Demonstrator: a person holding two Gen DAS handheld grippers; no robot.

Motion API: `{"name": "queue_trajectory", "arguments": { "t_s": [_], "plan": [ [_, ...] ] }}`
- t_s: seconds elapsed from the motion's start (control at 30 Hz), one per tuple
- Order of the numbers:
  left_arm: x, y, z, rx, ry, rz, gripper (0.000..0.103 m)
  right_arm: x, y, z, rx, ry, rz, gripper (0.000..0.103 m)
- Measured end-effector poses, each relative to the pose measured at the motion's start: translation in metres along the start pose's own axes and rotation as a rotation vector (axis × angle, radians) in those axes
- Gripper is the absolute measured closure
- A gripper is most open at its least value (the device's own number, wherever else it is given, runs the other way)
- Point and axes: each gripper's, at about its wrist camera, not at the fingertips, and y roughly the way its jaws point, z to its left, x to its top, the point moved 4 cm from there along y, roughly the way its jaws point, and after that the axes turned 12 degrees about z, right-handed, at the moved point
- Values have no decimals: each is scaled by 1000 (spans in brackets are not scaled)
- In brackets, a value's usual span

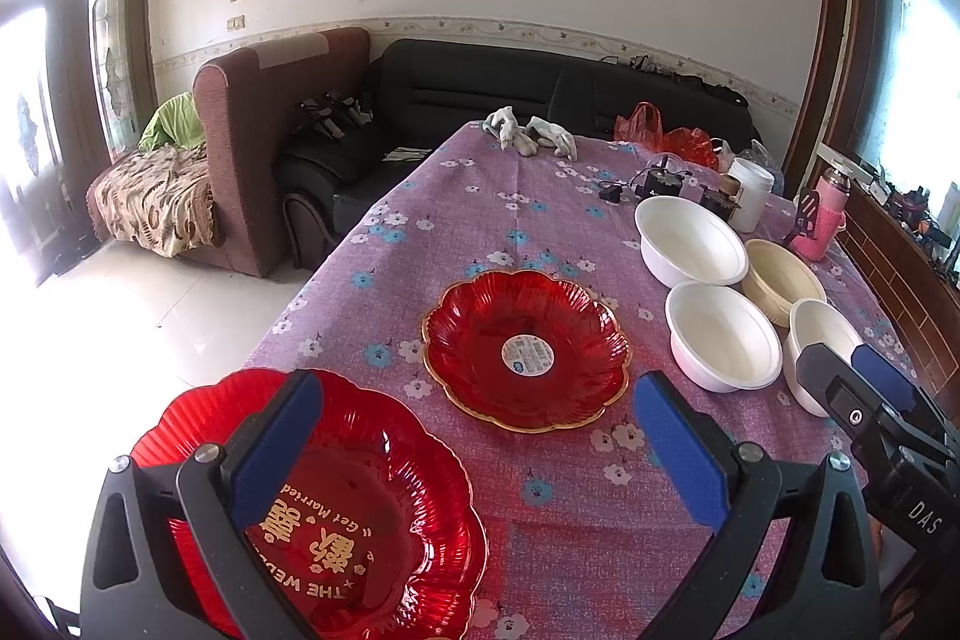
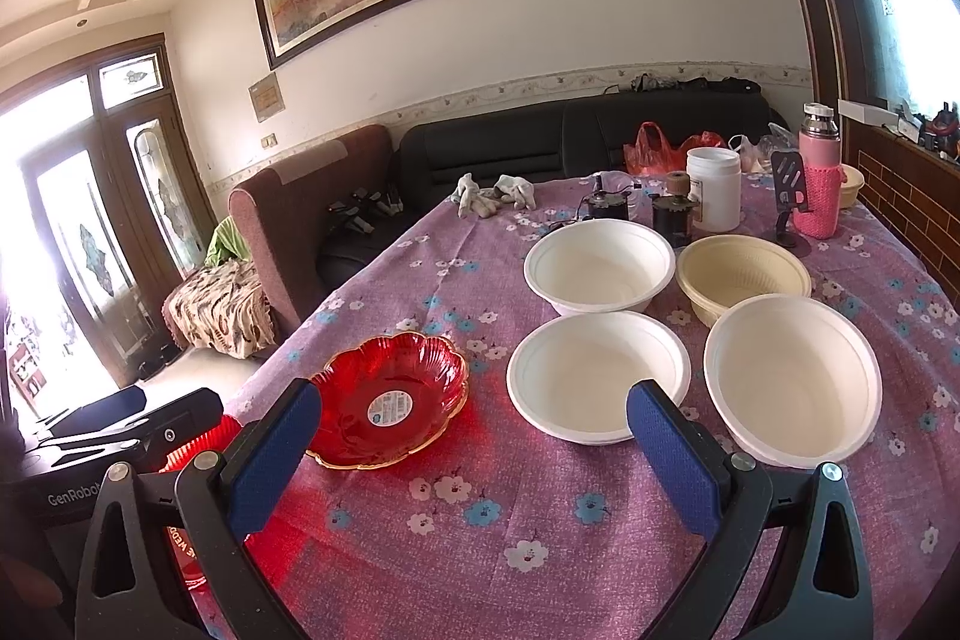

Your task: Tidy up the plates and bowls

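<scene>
Two red scalloped plates lie on the purple flowered tablecloth (image 1: 492, 220). The near plate (image 1: 384, 508) with gold lettering lies under my open, empty left gripper (image 1: 474, 454), at the table's near left corner. The second red plate (image 1: 527, 349) with a round label sits further ahead; in the right wrist view it (image 2: 390, 400) lies ahead-left. Three white bowls (image 2: 600, 265) (image 2: 597, 376) (image 2: 792, 379) and a cream bowl (image 2: 744, 274) cluster on the right. My right gripper (image 2: 474, 451) is open and empty, hovering in front of the nearest white bowls; it also shows in the left wrist view (image 1: 852, 376).
At the table's far end are grey gloves (image 1: 531, 133), a white jar (image 2: 714, 187), small black motors (image 2: 669, 214), a pink flask (image 2: 819, 178), a black spatula (image 2: 789, 190) and red bags (image 2: 660, 145). A sofa (image 1: 480, 94) and an armchair (image 1: 264, 148) stand beyond the table.
</scene>
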Motion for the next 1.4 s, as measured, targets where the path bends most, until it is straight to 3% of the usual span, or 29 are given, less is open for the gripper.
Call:
{"name": "queue_trajectory", "arguments": {
  "t_s": [0.47,0.7,0.87,0.93,1.07,1.13,1.27,1.4],
  "plan": [
    [0,3,-3,14,20,-3,0,-3,4,0,9,8,10,0],
    [5,8,4,30,30,2,0,14,4,5,20,-10,-3,0],
    [35,13,14,29,85,29,0,39,12,8,66,8,15,0],
    [51,19,20,-2,55,56,0,48,21,8,97,26,42,0],
    [84,32,30,-79,9,36,0,62,43,9,175,65,106,0],
    [97,44,32,-117,10,83,0,64,53,10,225,90,139,0],
    [111,86,34,-214,-14,253,0,60,80,10,336,170,230,0],
    [96,132,43,-380,-137,535,0,51,109,10,462,281,331,0]
  ]
}}
